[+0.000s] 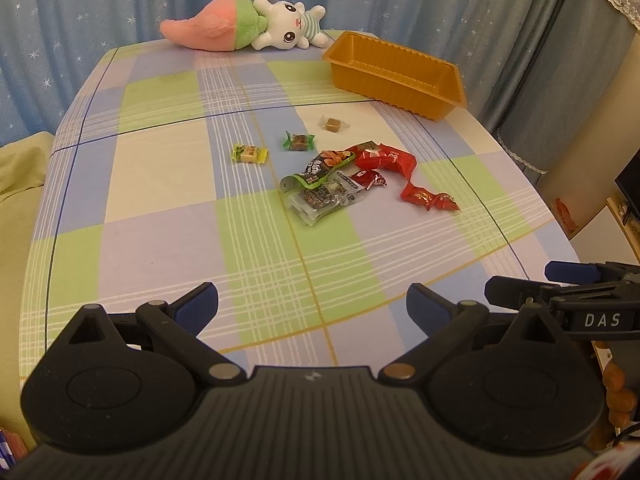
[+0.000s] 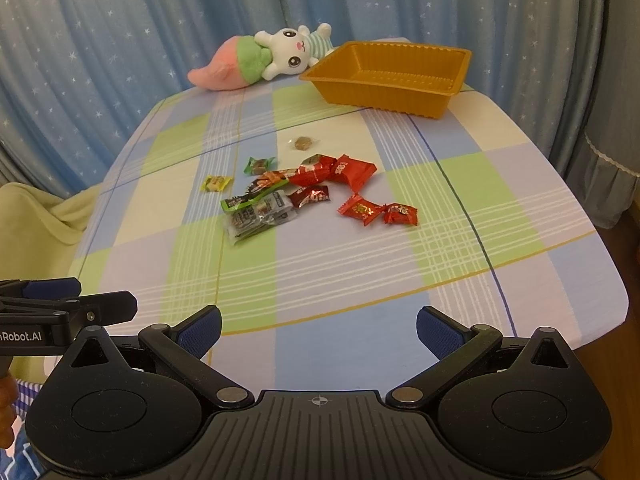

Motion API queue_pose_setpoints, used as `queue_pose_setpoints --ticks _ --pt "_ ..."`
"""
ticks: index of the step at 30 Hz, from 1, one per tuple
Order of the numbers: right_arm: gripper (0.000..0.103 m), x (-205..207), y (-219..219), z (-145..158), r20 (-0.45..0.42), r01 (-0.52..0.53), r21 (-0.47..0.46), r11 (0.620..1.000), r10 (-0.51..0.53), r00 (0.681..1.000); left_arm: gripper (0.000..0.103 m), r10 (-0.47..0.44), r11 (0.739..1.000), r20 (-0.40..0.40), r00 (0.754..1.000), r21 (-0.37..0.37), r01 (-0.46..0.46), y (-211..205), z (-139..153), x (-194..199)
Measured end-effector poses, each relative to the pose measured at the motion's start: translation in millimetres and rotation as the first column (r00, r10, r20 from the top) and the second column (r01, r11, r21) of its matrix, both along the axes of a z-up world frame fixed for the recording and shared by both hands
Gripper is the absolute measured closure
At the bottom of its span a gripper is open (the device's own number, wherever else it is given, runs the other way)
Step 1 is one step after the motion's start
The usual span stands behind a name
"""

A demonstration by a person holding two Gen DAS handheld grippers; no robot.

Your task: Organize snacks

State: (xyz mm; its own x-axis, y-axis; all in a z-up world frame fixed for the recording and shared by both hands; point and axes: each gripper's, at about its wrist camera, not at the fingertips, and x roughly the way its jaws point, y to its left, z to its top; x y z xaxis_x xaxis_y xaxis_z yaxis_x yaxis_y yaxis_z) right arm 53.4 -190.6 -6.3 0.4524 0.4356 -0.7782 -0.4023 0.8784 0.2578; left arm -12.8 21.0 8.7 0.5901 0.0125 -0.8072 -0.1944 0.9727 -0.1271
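Snacks (image 1: 332,178) lie loose mid-table (image 1: 160,216): crinkled red foil packets, a green-edged pouch over a clear one, small twist-wrapped candies. Ribbed orange plastic tray (image 1: 400,76) sits at the far right corner, plush rabbit (image 1: 288,26) along the far edge. Left claw (image 1: 312,308) and right claw (image 2: 318,330), both wide apart, hover at the near edge; "DAS" and "Robot.AI" legible.

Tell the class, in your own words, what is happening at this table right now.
A person holds two grippers over the near edge of a checked tablecloth. The left gripper and right gripper are both open and empty. Wrapped snacks lie loose mid-table: a yellow candy, a green candy, red packets and dark pouches. The orange tray at the far side holds nothing visible. A plush bunny lies behind.
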Motion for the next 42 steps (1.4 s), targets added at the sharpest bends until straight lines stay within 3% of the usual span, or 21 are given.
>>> queue_pose_setpoints --ticks 13,25,35,37,39,42 --pt "0.0 10.8 0.7 -5.2 -0.011 0.003 0.007 1.0 -0.003 1.0 0.003 0.028 1.0 -0.006 1.0 0.0 -0.028 4.9 -5.7 8.4" --pt "0.0 54.0 -24.3 -24.8 0.049 -0.027 -0.023 0.999 0.028 0.998 0.003 0.105 0.994 -0.023 0.994 -0.005 -0.105 17.5 -13.1 28.3" --pt "0.0 98.6 -37.1 -39.4 0.131 -0.189 -0.024 0.982 0.19 0.973 0.003 0.185 0.983 -0.015 0.983 0.013 -0.185 19.7 -18.9 50.5" --pt "0.004 107.0 -35.6 -44.2 0.148 -0.238 -0.035 0.971 0.24 0.959 0.003 0.195 0.98 -0.018 0.981 0.026 -0.195 16.8 -20.1 55.2" --pt "0.019 116.6 -34.3 -50.4 0.147 -0.289 -0.04 0.957 0.291 0.945 0.004 0.207 0.978 -0.024 0.978 0.028 -0.206 14.3 -22.4 59.7" --pt "0.027 131.1 -33.7 -59.7 0.142 -0.337 -0.047 0.94 0.34 0.929 0.006 0.226 0.974 -0.038 0.973 0.026 -0.225 10.6 -26.1 66.3"
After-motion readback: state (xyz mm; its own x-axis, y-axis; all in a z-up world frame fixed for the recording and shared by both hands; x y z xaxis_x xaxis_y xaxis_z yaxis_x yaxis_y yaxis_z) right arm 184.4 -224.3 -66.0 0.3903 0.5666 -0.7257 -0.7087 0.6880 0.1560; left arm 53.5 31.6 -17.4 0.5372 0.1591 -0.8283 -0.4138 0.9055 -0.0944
